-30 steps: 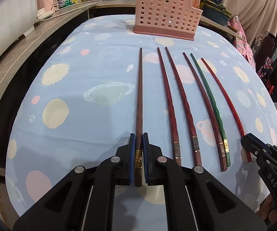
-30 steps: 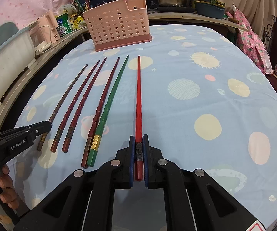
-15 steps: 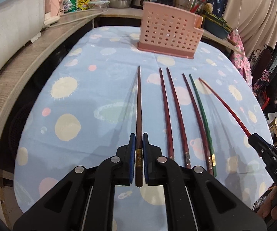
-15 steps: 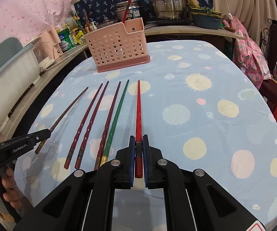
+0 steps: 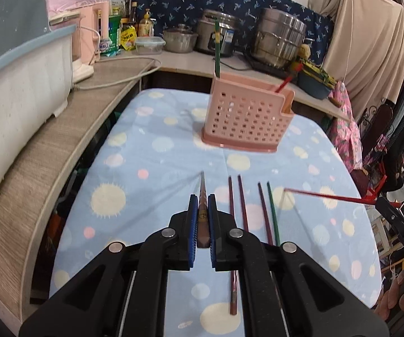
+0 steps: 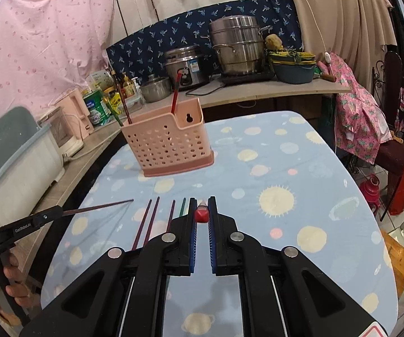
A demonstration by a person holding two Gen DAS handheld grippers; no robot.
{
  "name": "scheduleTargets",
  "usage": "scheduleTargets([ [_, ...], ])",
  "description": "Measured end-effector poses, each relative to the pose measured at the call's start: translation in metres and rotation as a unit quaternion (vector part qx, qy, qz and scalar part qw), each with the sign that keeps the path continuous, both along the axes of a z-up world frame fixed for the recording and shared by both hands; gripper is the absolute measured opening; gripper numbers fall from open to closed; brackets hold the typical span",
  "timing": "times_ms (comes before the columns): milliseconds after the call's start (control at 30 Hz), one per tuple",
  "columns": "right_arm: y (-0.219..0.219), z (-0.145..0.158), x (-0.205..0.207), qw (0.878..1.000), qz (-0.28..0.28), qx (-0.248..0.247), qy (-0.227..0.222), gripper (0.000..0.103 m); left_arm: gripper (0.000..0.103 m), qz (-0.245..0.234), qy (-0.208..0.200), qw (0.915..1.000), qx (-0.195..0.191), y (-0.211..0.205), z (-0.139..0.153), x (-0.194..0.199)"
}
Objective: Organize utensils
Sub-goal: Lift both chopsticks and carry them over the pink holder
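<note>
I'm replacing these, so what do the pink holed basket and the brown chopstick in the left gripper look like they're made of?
Pink perforated utensil basket: probably moulded plastic, matte, with evenly punched holes.
Brown chopstick held in the left gripper: looks like dark lacquered wood with a gold band, though it could be resin.

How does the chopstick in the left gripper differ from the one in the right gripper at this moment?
The brown chopstick in the left gripper is dark brown with a gold band; the red chopstick in the right gripper is bright red. Each runs along its own camera's view and points toward the other gripper's side. Both are clamped near the thick end, lifted above the tablecloth.
</note>
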State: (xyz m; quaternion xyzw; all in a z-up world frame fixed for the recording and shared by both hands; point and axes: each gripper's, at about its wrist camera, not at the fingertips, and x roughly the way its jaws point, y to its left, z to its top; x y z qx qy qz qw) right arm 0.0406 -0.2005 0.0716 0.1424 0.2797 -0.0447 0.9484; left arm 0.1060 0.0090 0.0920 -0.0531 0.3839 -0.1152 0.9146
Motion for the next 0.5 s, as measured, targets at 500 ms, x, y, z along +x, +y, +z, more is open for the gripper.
scheduleTargets([
  [500, -0.024, 0.058, 0.047, 0.998, -0.009, 0.021, -0.054, 0.007, 0.007, 0.004, -0.050, 0.9986, -0.015, -0.010, 0.068, 0.057],
])
